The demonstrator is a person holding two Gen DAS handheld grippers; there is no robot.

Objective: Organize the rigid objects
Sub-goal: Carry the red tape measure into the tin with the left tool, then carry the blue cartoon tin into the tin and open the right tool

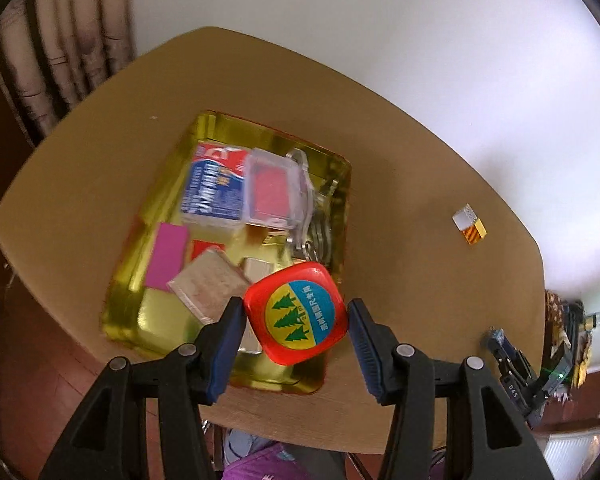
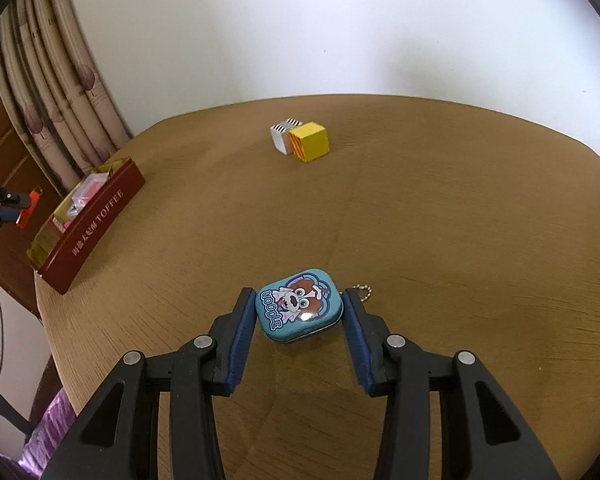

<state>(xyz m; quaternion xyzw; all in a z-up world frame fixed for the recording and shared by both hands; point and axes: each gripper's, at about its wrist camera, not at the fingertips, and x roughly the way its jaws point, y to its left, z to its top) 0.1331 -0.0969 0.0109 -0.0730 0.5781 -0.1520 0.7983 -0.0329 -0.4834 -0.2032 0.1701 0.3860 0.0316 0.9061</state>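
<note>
My left gripper (image 1: 296,312) is shut on a red square tape measure (image 1: 296,314) with a tree label, hanging over the near right corner of the gold-lined box (image 1: 160,320). In the right wrist view that box (image 2: 96,224) shows its dark red side at the table's left edge, with the left gripper (image 2: 20,208) beside it. My right gripper (image 2: 299,304) is shut on a blue cartoon-dog tin (image 2: 298,306) low over the table; its bead chain (image 2: 362,290) trails behind.
The box holds a blue-and-white pack (image 1: 214,196), a clear case (image 1: 274,188), a magenta card (image 1: 168,256), a pale block (image 1: 208,284) and metal clips (image 1: 316,236). A yellow cube (image 2: 310,142) and a striped white cube (image 2: 282,136) sit together at the far side. Curtains (image 2: 52,100) hang at the left.
</note>
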